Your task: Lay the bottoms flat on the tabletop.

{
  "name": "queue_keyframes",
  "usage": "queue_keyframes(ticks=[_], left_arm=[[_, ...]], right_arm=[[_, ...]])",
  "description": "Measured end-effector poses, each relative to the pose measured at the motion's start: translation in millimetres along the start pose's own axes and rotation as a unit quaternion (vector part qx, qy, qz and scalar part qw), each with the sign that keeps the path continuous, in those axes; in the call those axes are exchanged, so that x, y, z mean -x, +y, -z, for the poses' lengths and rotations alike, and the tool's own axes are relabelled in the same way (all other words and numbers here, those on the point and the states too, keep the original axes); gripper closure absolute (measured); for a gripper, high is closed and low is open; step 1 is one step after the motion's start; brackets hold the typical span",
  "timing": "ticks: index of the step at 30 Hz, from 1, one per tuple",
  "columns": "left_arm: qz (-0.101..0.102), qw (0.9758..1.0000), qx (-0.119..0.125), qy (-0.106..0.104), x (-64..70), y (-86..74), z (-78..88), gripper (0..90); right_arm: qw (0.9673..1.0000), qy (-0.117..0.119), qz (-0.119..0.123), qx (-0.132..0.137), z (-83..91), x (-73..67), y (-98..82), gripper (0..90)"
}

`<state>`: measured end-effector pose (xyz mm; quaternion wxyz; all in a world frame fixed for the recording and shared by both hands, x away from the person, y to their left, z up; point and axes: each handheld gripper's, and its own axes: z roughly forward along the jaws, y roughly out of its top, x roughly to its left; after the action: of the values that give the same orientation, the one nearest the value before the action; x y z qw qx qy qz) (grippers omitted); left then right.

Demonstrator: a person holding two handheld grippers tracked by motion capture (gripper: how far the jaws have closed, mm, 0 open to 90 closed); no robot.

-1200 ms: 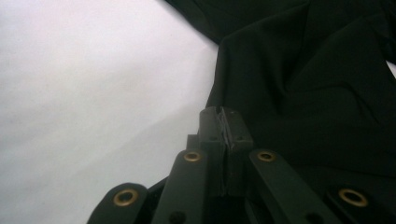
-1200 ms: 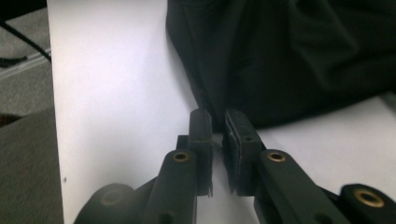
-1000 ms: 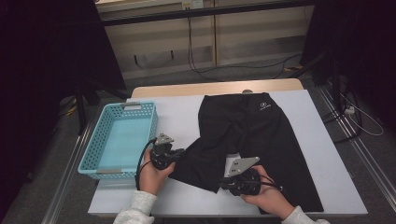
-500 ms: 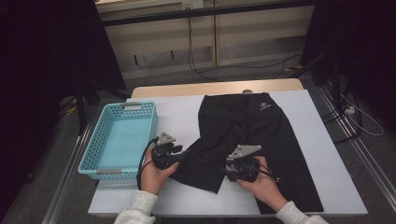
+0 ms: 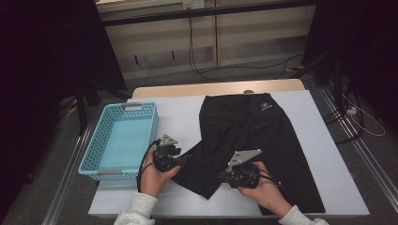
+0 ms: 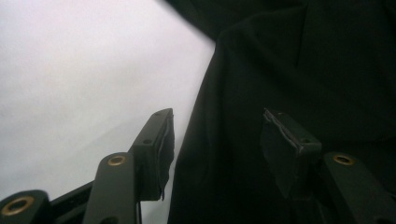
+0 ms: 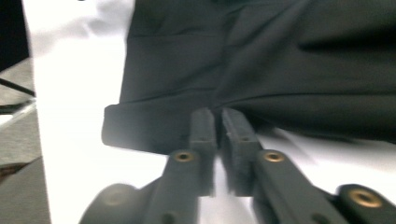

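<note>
Two legs of the black shorts (image 5: 253, 140) lie flat on the white table (image 5: 183, 112), so folding looks barely begun; the blue basket (image 5: 89, 154) at the left waits. Waistband points away from the person, long axis running near to far. The left gripper (image 6: 215, 144) has just been opening, its jaws apart astride the leg's edge; the right gripper (image 7: 218, 140) has been closing, jaws nearly together, pinching the hem.

Dim room, grey floor (image 5: 225, 75), beige wall panels (image 5: 244, 33), trailing cables (image 5: 206, 70).
</note>
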<state>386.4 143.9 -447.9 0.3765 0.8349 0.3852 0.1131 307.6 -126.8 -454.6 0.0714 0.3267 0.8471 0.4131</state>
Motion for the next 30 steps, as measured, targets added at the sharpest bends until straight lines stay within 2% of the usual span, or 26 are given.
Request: queue_keyframes(ticks=[4,5,8,10,12,13,15,21,24,26,30], left_arm=[[-0.001,0.9998,-0.017,0.011,-1.2,-2.4,-2.1,52.5],[-0.003,0.9995,-0.028,0.011,-1.1,-3.7,-4.5,55.3],[-0.01,0.9993,-0.033,0.016,-1.0,-3.4,-4.7,64.2],[-0.001,0.9994,-0.035,0.005,-1.1,-3.5,-4.5,75.9],[0.0,0.9994,-0.035,0.001,-0.3,-3.2,-5.2,82.2],[-0.001,0.9991,-0.042,-0.005,-0.4,-2.1,-4.7,86.8],[-0.001,0.9991,-0.042,-0.003,-0.8,-0.4,-3.9,87.2],[0.019,0.9997,0.005,0.018,-13.4,6.7,11.1,87.3],[0.02,0.9996,0.007,0.017,-14.6,6.4,9.4,87.1],[0.012,0.9997,0.004,0.019,-12.7,6.5,6.8,86.2],[0.007,0.9998,0.003,0.02,-10.4,7.2,5.5,85.1]], right_arm=[[0.9993,-0.03,0.0,0.022,11.8,11.9,2.3,66.3],[0.999,-0.037,-0.004,0.024,14.3,14.9,2.6,64.5],[0.9977,-0.056,-0.019,0.032,21.0,27.2,1.7,61.4],[0.9971,-0.064,-0.027,0.032,21.6,32.2,-0.3,60.7],[0.9967,-0.068,-0.03,0.032,20.8,34.9,-1.7,60.1],[0.9967,-0.069,-0.03,0.031,20.3,35.3,-2.0,60.1],[0.9967,-0.07,-0.029,0.03,19.2,35.1,-1.9,60.1],[0.9962,-0.076,-0.022,0.037,17.0,33.1,1.6,57.7],[0.996,-0.08,-0.022,0.034,12.7,34.8,2.8,58.1],[0.9962,-0.08,-0.02,0.028,8.6,34.9,3.2,58.3],[0.9968,-0.074,-0.01,0.029,6.0,28.5,5.6,57.5]])
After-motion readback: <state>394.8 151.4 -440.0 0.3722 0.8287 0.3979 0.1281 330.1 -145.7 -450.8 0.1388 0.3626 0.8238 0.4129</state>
